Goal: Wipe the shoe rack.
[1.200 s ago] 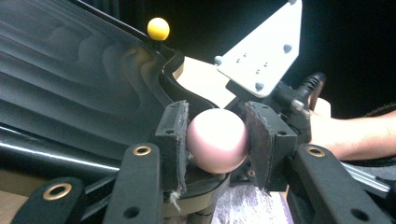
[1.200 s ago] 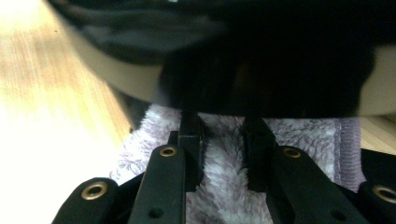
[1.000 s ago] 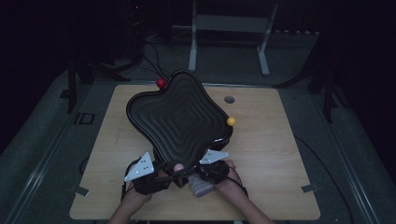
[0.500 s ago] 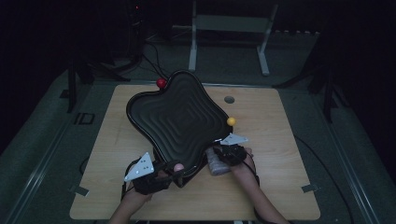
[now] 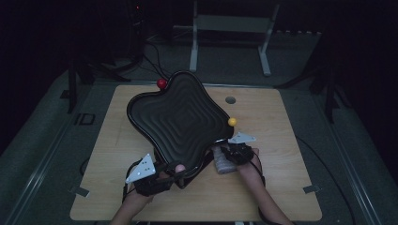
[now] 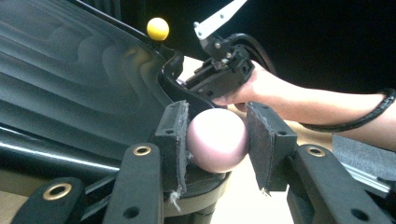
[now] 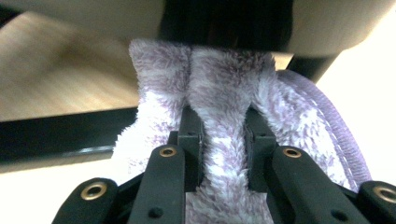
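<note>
Pinching a fluffy lilac cloth (image 7: 224,140) in the right gripper (image 5: 228,157) fingers, just right of the black wavy tray (image 5: 180,119), left gripper (image 6: 217,142) fingers clamping its pink knob (image 6: 215,139).

No readable text, labels, brands, numbers or signs anywhere.

I see the tilted black tray (image 5: 178,119) blocking the frame's centre, its yellow knob (image 5: 232,121) and red knob (image 5: 162,84) jutting at the edges. Bare table (image 5: 286,187) lower right and along the left edge leaves me passage.
</note>
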`<state>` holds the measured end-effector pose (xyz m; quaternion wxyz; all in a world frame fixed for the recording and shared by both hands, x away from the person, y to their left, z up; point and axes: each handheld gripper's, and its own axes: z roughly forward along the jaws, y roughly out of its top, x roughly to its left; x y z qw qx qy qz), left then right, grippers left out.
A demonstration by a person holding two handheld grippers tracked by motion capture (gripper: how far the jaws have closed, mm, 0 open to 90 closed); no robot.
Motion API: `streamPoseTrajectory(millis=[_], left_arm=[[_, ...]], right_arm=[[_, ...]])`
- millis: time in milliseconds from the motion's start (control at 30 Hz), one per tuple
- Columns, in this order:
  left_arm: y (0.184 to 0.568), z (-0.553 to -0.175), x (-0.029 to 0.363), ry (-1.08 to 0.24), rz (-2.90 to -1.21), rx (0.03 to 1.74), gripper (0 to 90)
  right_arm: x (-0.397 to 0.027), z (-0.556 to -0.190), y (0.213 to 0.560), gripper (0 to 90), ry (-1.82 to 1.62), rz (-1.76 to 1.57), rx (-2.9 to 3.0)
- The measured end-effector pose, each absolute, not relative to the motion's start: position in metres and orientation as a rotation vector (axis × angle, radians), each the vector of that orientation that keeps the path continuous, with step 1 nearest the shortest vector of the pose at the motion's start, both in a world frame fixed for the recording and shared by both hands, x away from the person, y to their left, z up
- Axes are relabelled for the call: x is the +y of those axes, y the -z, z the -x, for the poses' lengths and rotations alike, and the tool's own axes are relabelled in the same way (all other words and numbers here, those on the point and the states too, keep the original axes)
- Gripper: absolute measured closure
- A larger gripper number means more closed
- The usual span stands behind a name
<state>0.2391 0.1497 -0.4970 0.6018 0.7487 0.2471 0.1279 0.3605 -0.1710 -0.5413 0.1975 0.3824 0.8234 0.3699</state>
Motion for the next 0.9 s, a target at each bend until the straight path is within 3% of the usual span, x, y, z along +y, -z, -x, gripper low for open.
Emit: streamPoseTrajectory(millis=[367,700,900], left_arm=[[0.497,-0.24,0.15,-0.288,-1.731,0.573,60.5],[0.497,-0.24,0.151,-0.278,-1.727,0.573,60.5],[0.498,-0.241,0.151,-0.273,-1.728,0.56,60.6]], right_arm=[[-0.206,-0.333,0.533,73.5,-1.05,-1.107,2.308],[-0.21,-0.338,0.512,73.1,-1.15,-1.091,2.212],[-0.206,-0.351,0.525,72.7,-1.128,-1.155,2.205]])
